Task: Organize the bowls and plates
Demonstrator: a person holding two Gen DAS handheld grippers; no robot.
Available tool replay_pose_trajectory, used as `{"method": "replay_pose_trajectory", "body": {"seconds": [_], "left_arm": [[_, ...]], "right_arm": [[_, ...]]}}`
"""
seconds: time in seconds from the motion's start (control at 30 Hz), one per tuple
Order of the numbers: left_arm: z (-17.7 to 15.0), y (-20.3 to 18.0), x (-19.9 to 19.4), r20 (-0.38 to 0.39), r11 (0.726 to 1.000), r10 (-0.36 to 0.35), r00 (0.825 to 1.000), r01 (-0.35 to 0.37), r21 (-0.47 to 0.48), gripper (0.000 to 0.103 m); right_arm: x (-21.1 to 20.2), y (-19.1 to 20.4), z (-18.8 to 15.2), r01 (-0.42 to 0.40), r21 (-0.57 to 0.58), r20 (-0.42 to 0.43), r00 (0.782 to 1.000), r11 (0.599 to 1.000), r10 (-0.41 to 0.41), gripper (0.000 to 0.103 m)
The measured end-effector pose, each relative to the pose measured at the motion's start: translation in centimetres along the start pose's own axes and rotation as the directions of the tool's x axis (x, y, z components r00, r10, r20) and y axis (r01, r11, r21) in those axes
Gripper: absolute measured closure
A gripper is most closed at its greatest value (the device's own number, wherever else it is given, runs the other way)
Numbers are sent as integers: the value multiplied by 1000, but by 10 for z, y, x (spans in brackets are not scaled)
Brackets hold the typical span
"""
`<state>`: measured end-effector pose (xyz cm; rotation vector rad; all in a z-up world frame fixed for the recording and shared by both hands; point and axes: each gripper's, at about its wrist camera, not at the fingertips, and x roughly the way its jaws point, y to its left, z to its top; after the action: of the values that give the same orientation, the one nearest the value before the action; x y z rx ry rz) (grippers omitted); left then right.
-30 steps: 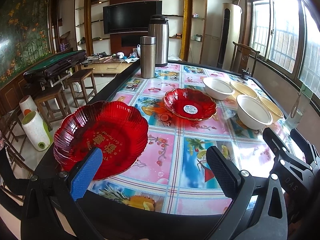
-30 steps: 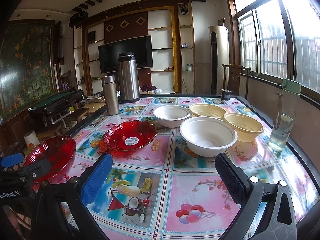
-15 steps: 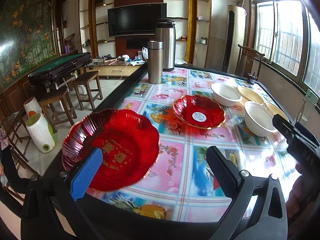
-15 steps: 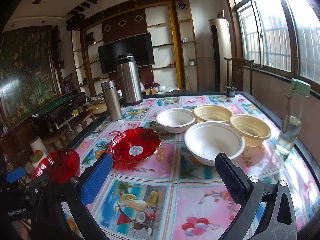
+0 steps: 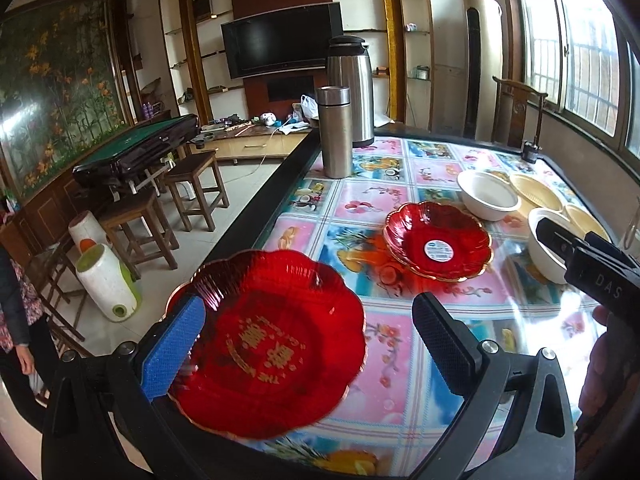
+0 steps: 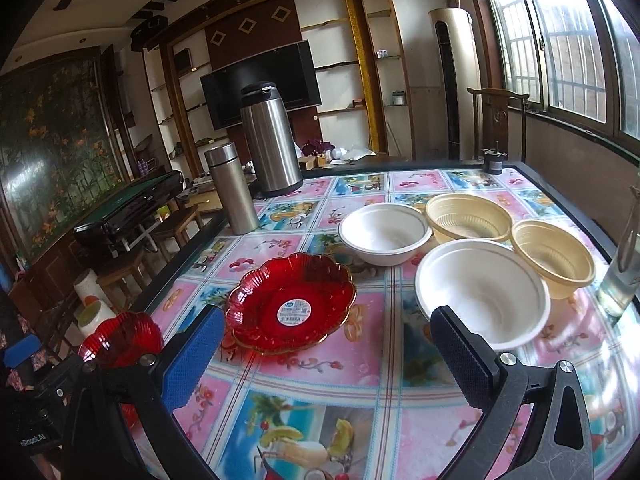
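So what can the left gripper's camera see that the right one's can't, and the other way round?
Only the left wrist view shows the gold lettering on the large red plate lying between the open left gripper, and a person's sleeve at the edge. Only the right wrist view shows the water bottle and the open right gripper from behind. Both show the smaller red plate, two white bowls, two yellow bowls and the steel flasks.

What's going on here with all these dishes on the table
A person holds a two-finger gripper in each hand over a table with a fruit-patterned cover. The left gripper is open around the large red plate at the table's near edge, not yet clamped on it. The right gripper is open and holds nothing. A smaller red plate, two white bowls and two yellow bowls sit unstacked.
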<state>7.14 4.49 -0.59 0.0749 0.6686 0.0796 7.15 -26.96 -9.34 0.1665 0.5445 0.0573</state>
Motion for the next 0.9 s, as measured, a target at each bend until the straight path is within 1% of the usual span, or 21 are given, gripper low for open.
{"method": "replay_pose_trajectory", "body": {"seconds": [0.1, 0.2, 0.27, 0.3, 0.33, 0.4, 0.43, 0.5, 0.57, 0.6, 0.63, 0.7, 0.73, 0.77, 0.9], "left_arm": [[15, 3, 13, -31, 999, -28, 999, 29, 16, 0], [35, 7, 31, -100, 994, -110, 989, 111, 12, 0], [52, 9, 49, -170, 980, -195, 966, 197, -4, 0], [58, 8, 57, -203, 972, -231, 951, 233, -18, 0], [65, 7, 69, -249, 961, -276, 928, 276, -37, 0], [74, 4, 85, -312, 940, -338, 888, 332, -74, 0], [78, 2, 98, -349, 933, -359, 866, 343, -108, 0], [81, -3, 115, -397, 929, -369, 840, 339, -147, 0], [84, -8, 134, -437, 922, -387, 812, 339, -189, 0], [86, -11, 142, -450, 920, -391, 803, 336, -201, 0], [87, -17, 153, -471, 914, -406, 783, 341, -220, 0], [89, -25, 168, -498, 903, -430, 753, 348, -253, 0], [90, -29, 174, -508, 898, -438, 742, 344, -273, 0], [91, -34, 180, -517, 895, -444, 732, 341, -287, 0], [93, -44, 196, -541, 894, -445, 714, 327, -305, 0]], "right_arm": [[18, -2, 5, 3, 27, -23, 1000, 1000, -2, 0], [34, -7, 9, -20, 84, -45, 999, 996, 24, 0], [43, -12, 10, -41, 127, -54, 997, 991, 48, 0], [47, -15, 9, -58, 153, -58, 996, 986, 68, 0], [50, -19, 7, -78, 178, -60, 994, 981, 90, 0], [55, -30, 1, -105, 233, -50, 992, 967, 119, 1], [57, -34, -2, -129, 261, -45, 988, 957, 145, 0], [62, -43, -5, -191, 311, -45, 975, 931, 215, 1], [66, -50, -5, -218, 342, -52, 967, 914, 250, 1], [68, -53, -6, -231, 356, -55, 962, 906, 267, 1], [70, -57, -7, -242, 378, -66, 956, 893, 287, 1], [76, -63, -9, -271, 427, -85, 938, 863, 336, 1], [78, -67, -9, -285, 449, -84, 930, 847, 358, 1], [79, -70, -9, -285, 471, -84, 928, 835, 364, 0], [87, -75, -12, -286, 528, -105, 912, 800, 395, 1]]}}
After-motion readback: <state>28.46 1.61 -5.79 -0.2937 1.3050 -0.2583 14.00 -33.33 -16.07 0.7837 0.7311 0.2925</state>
